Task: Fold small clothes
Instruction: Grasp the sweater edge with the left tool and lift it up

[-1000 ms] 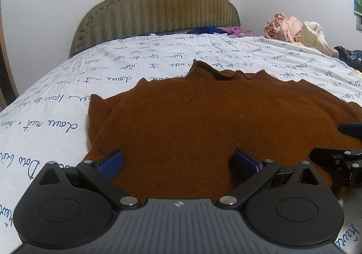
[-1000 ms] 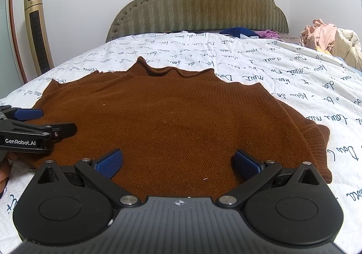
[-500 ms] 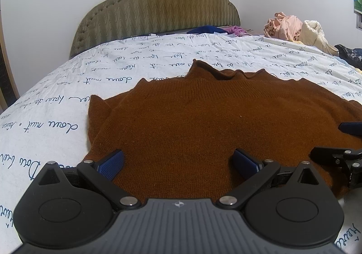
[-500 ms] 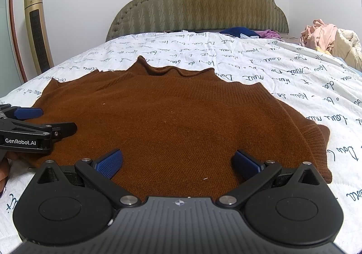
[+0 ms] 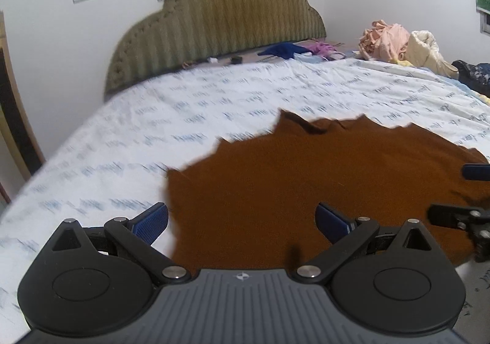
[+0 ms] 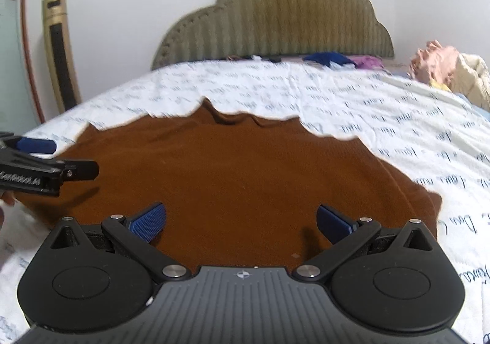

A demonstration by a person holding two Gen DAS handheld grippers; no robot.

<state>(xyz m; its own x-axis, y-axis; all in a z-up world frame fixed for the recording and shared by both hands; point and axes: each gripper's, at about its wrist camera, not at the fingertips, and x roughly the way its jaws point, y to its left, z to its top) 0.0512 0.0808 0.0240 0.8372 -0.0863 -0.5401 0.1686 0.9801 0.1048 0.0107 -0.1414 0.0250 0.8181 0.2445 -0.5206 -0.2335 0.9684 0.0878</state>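
Observation:
A brown knit sweater [image 5: 306, 185] lies flat on the bed, collar toward the headboard; it also shows in the right wrist view [image 6: 239, 178]. My left gripper [image 5: 242, 221] is open and empty above the sweater's near left hem; its left pad [image 5: 150, 223] is over the sheet. My right gripper [image 6: 242, 221] is open and empty above the near right part of the sweater. Each gripper shows in the other's view: the right gripper [image 5: 459, 191] at the right edge, the left gripper [image 6: 55, 160] at the left edge.
The bed has a white sheet with blue script [image 5: 153, 142] and a padded olive headboard [image 5: 220, 19]. Blue and purple clothes [image 5: 294, 50] lie by the headboard. A pile of pink and cream laundry [image 5: 398, 44] sits at the far right. A gold tower unit [image 6: 59, 50] stands left.
Both grippers have lifted and drawn back; the views are blurred with motion. The left gripper has shifted left, so its left pad is now over the sheet. Both stay open.

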